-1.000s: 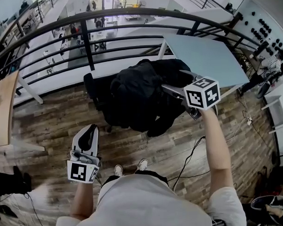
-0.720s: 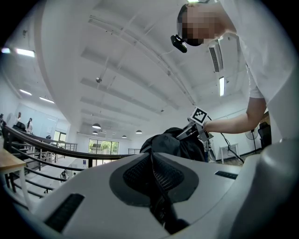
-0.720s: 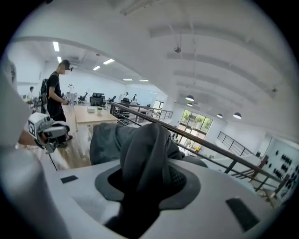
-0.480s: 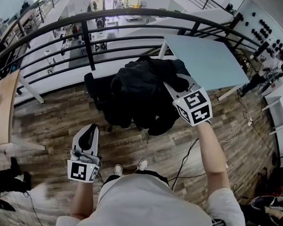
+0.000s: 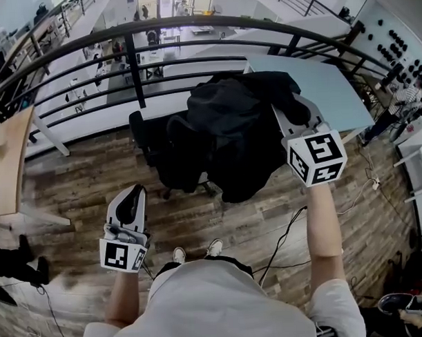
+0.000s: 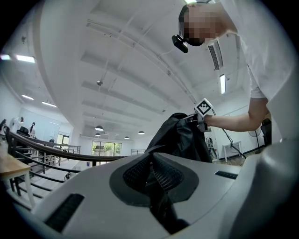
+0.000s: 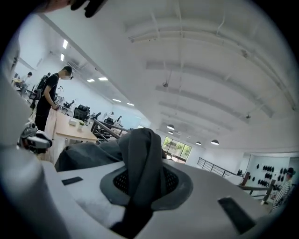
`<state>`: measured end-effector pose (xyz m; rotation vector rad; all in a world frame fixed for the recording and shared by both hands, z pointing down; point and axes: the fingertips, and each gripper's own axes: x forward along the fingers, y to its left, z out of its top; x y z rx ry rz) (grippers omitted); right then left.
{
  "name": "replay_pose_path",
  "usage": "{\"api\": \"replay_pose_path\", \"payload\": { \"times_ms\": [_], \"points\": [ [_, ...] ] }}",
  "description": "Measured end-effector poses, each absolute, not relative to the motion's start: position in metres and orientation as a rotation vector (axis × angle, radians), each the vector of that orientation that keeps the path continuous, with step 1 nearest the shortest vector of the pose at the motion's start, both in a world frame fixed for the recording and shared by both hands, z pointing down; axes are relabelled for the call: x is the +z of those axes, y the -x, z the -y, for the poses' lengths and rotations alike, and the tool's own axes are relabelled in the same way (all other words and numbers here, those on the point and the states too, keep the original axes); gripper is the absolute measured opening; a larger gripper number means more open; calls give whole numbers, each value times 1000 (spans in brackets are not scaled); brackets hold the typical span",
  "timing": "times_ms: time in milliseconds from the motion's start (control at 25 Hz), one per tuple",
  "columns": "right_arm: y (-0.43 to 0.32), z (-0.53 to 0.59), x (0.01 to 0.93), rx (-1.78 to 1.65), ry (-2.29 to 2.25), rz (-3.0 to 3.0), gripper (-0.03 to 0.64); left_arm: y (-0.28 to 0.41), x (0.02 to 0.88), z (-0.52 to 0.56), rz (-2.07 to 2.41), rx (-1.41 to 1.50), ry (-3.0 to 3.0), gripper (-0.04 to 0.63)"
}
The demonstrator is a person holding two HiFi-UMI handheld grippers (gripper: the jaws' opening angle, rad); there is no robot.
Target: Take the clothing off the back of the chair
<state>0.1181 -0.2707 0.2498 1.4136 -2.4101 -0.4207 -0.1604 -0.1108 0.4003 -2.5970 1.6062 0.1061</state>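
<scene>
Wood-plank floor (image 5: pixel 66 183) beneath a curved black railing (image 5: pixel 133 63) — a pale table (image 5: pixel 332 84) beside it (white ceiling (image 6: pixel 117 60), round lamps (image 6: pixel 98 128)).

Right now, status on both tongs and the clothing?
Right tongs closing on black garment fold. Left tongs shut, empty, low. Garment hangs over chair. Railing stands beyond.

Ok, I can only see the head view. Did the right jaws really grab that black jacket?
Observer: Yes. The right gripper has a fold of the jacket between its jaws in its own view, and they are closing on it.
Operator: And the left one, is it holding something too?
Observer: No. In its own view the left gripper has its jaws together with nothing between them.
</scene>
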Motion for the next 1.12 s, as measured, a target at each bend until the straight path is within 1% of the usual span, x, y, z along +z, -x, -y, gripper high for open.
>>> {"api": "replay_pose_path", "payload": {
  "times_ms": [360,520,720,920,1120],
  "points": [
    [-140,250,140,-595,-1513,2510,67,155,394,116,-1598,120,2592,41],
    [-141,238,141,-639,-1506,2522,67,152,394,118,-1595,119,2587,41],
    [-148,234,162,-581,-1517,2543,67,147,392,122,-1593,115,2580,41],
    [-183,227,161,-519,-1613,2558,67,140,386,126,-1574,111,2578,41],
    [-219,210,146,-575,-1707,2492,67,135,385,130,-1564,108,2578,41]
  ]
}}
